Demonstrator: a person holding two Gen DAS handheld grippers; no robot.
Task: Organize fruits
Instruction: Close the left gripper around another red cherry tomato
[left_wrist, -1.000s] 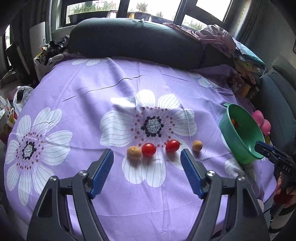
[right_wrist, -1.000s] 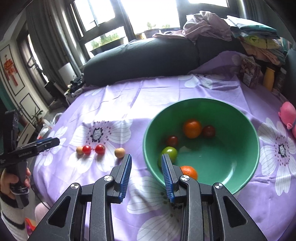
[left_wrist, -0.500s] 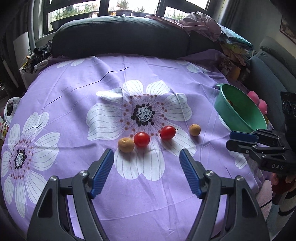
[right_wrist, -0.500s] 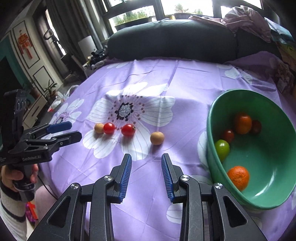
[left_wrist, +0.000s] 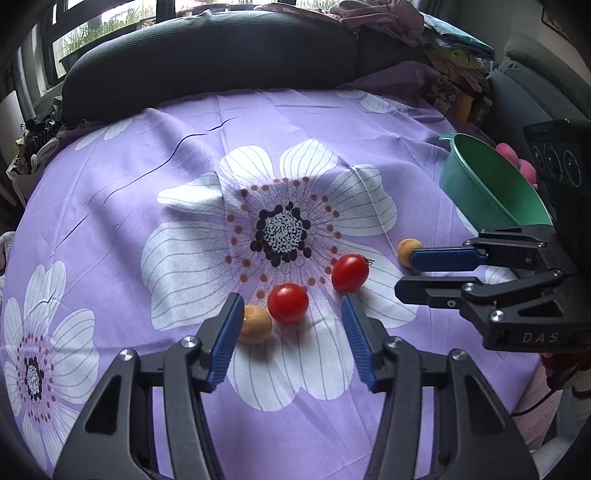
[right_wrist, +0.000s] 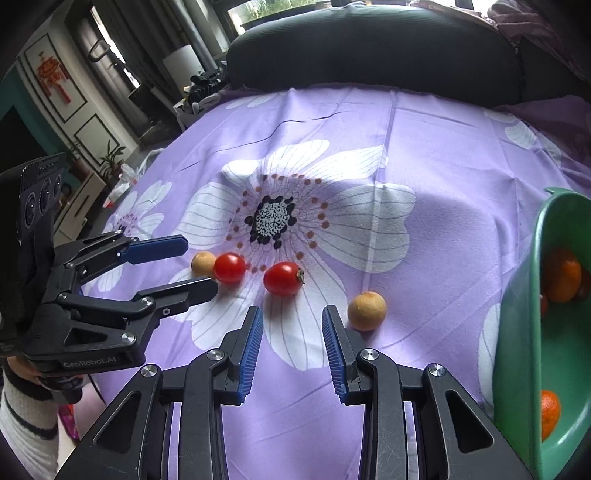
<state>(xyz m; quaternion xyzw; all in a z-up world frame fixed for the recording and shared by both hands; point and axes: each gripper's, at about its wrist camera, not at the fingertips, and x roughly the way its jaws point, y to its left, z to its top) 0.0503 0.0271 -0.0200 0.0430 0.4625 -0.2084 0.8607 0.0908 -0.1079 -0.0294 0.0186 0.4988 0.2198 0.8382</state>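
left gripper (left_wrist: 290, 345) jaws parted | red tomato (left_wrist: 287, 302) just ahead between them | right gripper (right_wrist: 291, 345) jaws parted, empty

Your left hand-held gripper (left_wrist: 290, 341) hovers low with its jaws spread wide and empty, while your right hand-held gripper (right_wrist: 291, 345) reaches in beside it, jaws parted more narrowly, gripping nothing.

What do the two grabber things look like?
Both are black plastic frames with silver screws and blue ribbed pads on two long fingers. The left gripper says "GenRobot.AI"; the right gripper says "DAS". The person's left sleeve is white with dark stripes.
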